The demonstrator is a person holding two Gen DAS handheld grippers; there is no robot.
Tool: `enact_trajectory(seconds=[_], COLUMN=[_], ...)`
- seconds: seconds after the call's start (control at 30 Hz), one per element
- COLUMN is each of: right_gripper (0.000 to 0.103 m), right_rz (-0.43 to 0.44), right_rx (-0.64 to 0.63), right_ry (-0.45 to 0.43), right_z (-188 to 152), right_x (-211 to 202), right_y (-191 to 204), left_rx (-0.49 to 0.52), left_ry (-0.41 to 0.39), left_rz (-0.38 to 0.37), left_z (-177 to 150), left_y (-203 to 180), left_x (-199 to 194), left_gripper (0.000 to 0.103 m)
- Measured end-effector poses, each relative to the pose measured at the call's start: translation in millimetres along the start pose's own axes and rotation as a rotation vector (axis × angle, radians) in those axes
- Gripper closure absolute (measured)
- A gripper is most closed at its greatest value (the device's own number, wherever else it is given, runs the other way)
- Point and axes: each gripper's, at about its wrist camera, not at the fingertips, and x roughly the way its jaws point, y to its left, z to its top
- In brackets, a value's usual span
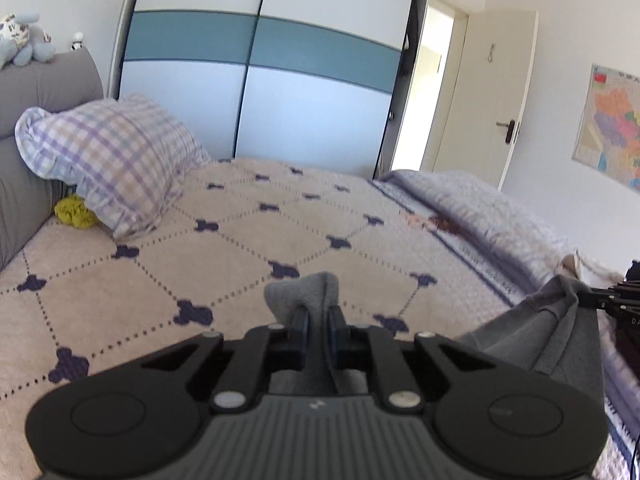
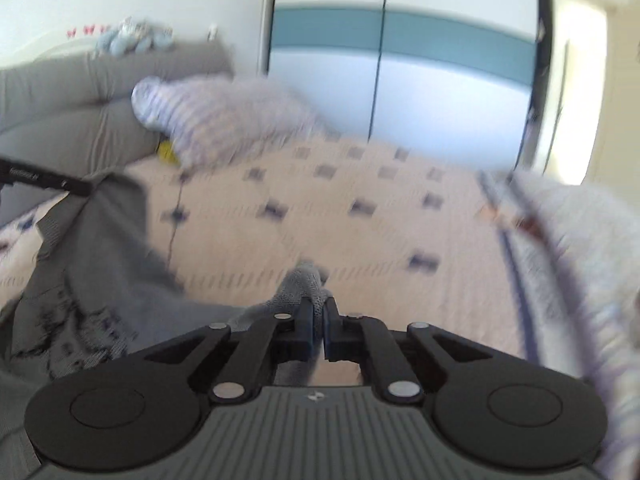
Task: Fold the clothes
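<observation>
grey garment (image 1: 532, 332): pinched in left gripper (image 1: 316, 320) and right gripper (image 2: 319, 312) at 6 o'clock; thin bites, may slip over bed (image 1: 248, 240).

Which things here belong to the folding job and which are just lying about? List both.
Job: grey garment, pinched by left gripper and right gripper.

Lying about: checked pillow, yellow-green cloth, folded blanket, stuffed toy, wall map.
</observation>
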Motion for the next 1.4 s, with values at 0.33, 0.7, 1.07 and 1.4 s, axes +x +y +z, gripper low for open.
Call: enact_trajectory(seconds=[0.33,0.7,1.07,1.4], right_gripper=[0.095,0.066,0.052,0.094], right_rz=[-0.302,0.046,0.177,0.118], right_rx=[0.033,0.245,0.320,0.224], right_ry=[0.166,0.296,0.383,0.302], right_z=[-14,-109,-150,-146], right_x=[76,36,-5,-26], right_y=[-58,-16,26,40], left_rx=[-0.127,-0.011,0.169,0.089], left_ry=[0.127,0.203,0.289,0.343], left_rz=[0.218,-0.069,0.001,0.085], left_z=[-44,-122,-183,-182], left_y=[52,-36,-92,-70], left_x=[59,-20,-15,-23], left_gripper=[0.035,0.021,0.009,0.098])
